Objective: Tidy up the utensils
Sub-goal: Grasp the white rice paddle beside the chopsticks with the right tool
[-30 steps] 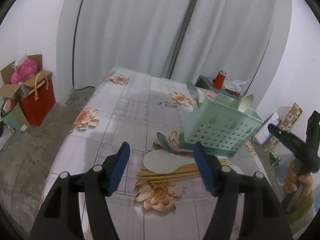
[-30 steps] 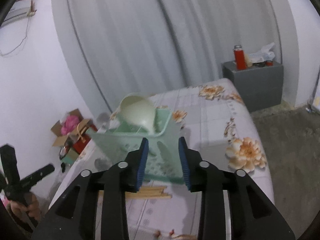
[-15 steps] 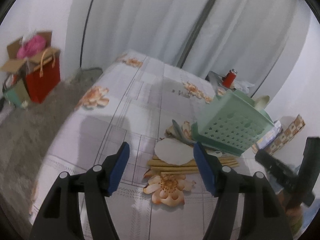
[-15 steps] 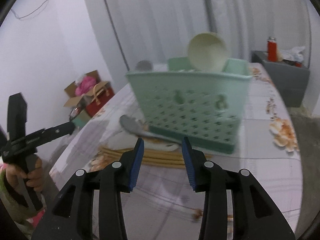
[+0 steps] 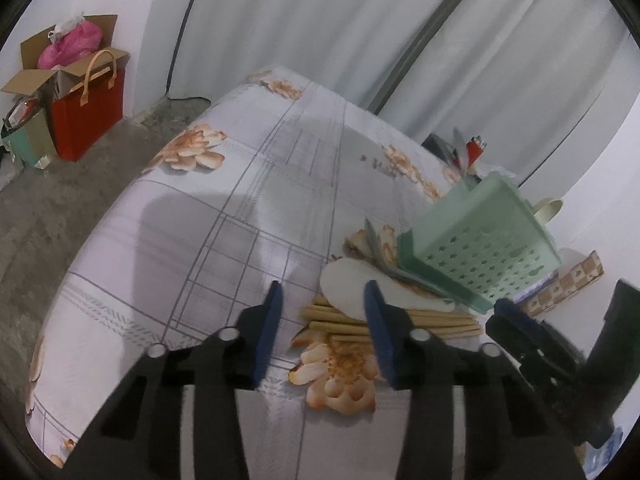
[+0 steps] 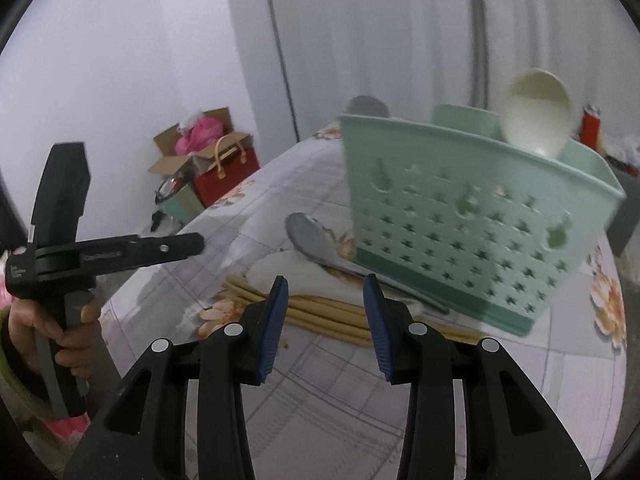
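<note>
1. A table under a pale floral cloth filled most of both views, with white curtains hanging behind it.
2. A mint-green perforated utensil basket stood on the cloth toward the table's right side as the left wrist camera saw it; a cream ladle and a grey spoon head stuck up out of it.
3. On the floor by the wall sat a red gift bag and an open cardboard box holding something pink.
4. The left gripper hovered over the cloth just short of the loose utensils – its blue-padded jaws had just been closing, yet they stood apart with nothing pinched between them.
5. The right gripper pointed at the same pile from the other side, its jaws also parted and empty, not touching anything.
6. A white flat rice paddle lay on the cloth against the basket's foot, resting across the chopsticks.
7. A grey metal spoon lay on top of the paddle, its handle running along the basket's base.
8. Several pale wooden chopsticks lay side by side under the paddle – nearest of all to both grippers.
9. A small red bottle stood on a grey stand beyond the table.
</note>
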A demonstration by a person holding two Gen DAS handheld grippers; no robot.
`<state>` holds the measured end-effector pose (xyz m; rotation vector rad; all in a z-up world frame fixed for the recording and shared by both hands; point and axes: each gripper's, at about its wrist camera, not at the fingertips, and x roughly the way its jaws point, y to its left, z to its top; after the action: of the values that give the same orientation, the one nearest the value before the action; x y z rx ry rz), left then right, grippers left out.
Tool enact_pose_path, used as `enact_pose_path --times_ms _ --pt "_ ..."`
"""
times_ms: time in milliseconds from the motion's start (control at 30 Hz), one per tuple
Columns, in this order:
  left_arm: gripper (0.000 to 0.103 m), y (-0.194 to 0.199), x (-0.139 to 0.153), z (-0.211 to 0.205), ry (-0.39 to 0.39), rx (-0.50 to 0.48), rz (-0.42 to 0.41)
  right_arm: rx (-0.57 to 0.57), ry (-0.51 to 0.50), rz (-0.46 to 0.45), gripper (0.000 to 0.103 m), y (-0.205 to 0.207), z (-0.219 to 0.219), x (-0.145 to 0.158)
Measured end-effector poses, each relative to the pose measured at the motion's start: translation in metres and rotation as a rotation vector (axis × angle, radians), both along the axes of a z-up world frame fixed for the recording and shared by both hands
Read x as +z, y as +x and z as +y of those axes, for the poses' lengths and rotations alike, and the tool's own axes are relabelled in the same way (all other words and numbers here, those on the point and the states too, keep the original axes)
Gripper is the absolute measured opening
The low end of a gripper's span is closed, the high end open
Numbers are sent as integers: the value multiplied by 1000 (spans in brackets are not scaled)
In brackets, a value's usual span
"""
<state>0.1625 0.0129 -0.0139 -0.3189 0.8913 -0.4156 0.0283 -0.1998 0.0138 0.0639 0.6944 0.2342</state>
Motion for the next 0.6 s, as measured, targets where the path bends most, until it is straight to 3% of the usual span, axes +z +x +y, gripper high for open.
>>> enact_pose_path --times_ms 167,400,600 --pt "22 -1 -6 1 32 5 -10 100 -159 -18 38 13 37 -9" --pt "21 -2 -12 14 30 22 -14 209 -479 -37 35 25 79 -37" --pt "21 1 -20 21 4 23 1 272 -646 -44 35 31 97 -56"
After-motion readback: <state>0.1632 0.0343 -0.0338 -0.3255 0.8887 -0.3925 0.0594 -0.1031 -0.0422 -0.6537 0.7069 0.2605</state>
